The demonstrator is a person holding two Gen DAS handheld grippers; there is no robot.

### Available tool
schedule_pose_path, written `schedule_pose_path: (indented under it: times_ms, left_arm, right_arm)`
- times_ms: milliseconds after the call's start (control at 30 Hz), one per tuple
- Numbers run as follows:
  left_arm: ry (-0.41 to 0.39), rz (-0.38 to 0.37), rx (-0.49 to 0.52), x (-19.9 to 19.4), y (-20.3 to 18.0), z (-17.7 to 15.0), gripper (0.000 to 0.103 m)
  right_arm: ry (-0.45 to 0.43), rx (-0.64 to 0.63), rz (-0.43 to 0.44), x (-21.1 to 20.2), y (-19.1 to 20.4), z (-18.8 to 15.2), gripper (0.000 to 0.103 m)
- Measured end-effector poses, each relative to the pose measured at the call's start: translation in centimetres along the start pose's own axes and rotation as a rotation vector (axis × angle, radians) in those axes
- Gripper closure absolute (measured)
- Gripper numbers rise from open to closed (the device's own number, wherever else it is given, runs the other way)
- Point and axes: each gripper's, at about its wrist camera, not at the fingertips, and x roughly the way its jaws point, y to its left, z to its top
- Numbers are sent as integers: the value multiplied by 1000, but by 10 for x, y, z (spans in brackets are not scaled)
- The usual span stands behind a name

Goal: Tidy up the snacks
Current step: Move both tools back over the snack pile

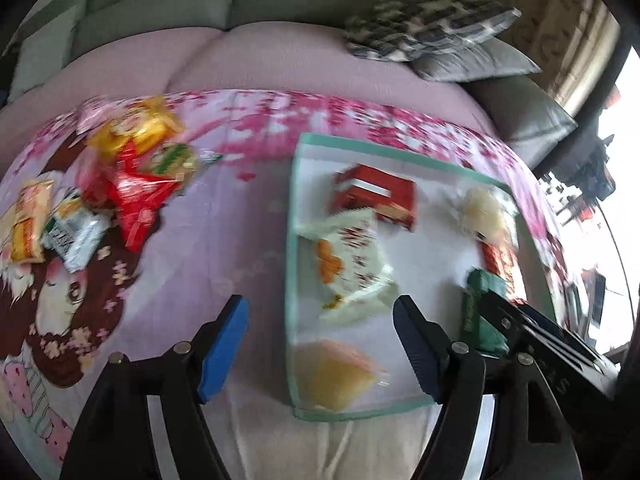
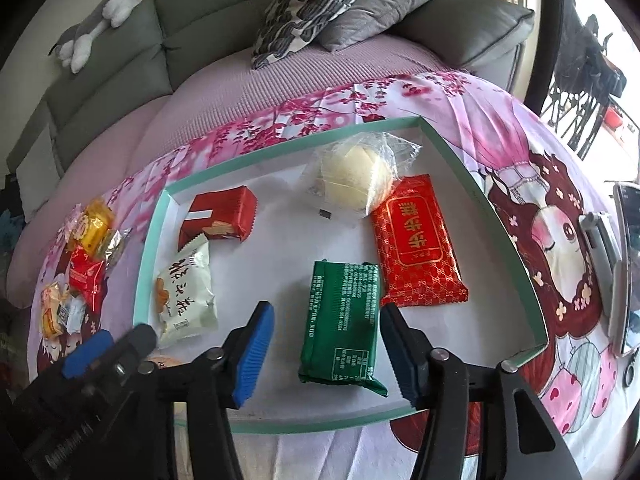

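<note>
You are sorting snacks into the tray [image 2: 486,204], a shallow white box with a mint rim on the printed sheet [image 2: 520,152]. Six packets already lie flat and apart inside it, likely so each can be reached without disturbing its neighbours: a red box-shaped pack [image 2: 220,218], a cream pack [image 2: 186,300], a wrapped bun [image 2: 354,178], a red flat pack [image 2: 416,248], the green pack [image 2: 344,320], and a yellow wedge [image 1: 336,372] at the near corner. The rest wait in a pile [image 1: 120,172] on the sheet, well left of the tray.

Your right gripper [image 2: 326,346] is spread wide and straddles the near half of the green pack, one pad on each side; neither looks to touch it, so it grips nothing. I judge you are either about to take this pack or have just set it here.

Your left gripper [image 1: 320,348] is also wide open and empty, hanging over the tray's left rim, its right finger above the tray, its left above the sheet. That view is blurred, so the pile's packets are hard to tell apart.
</note>
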Motion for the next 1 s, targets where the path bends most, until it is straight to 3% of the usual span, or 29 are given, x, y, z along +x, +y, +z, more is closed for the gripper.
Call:
schedule_pose_path:
  times_ms: [267, 500, 533, 600, 733, 1000]
  left_arm:
    - [-1, 168, -189, 4, 56, 6, 21]
    - [46, 209, -338, 9, 96, 1, 21]
    - [42, 210, -347, 9, 99, 1, 19]
    - [30, 229, -353, 8, 103, 0, 5]
    - [-4, 255, -373, 2, 109, -2, 4]
    - [2, 253, -382, 1, 112, -3, 4]
  right_arm:
    - [-8, -62, 31, 1, 17, -3, 25]
    - [-20, -99, 63, 1, 29, -5, 19]
    - [-23, -102, 74, 0, 30, -5, 16]
    - [-24, -111, 105, 0, 33, -5, 0]
    - [-31, -136, 144, 0, 43, -7, 0]
    - [-61, -164, 165, -3, 52, -7, 0]
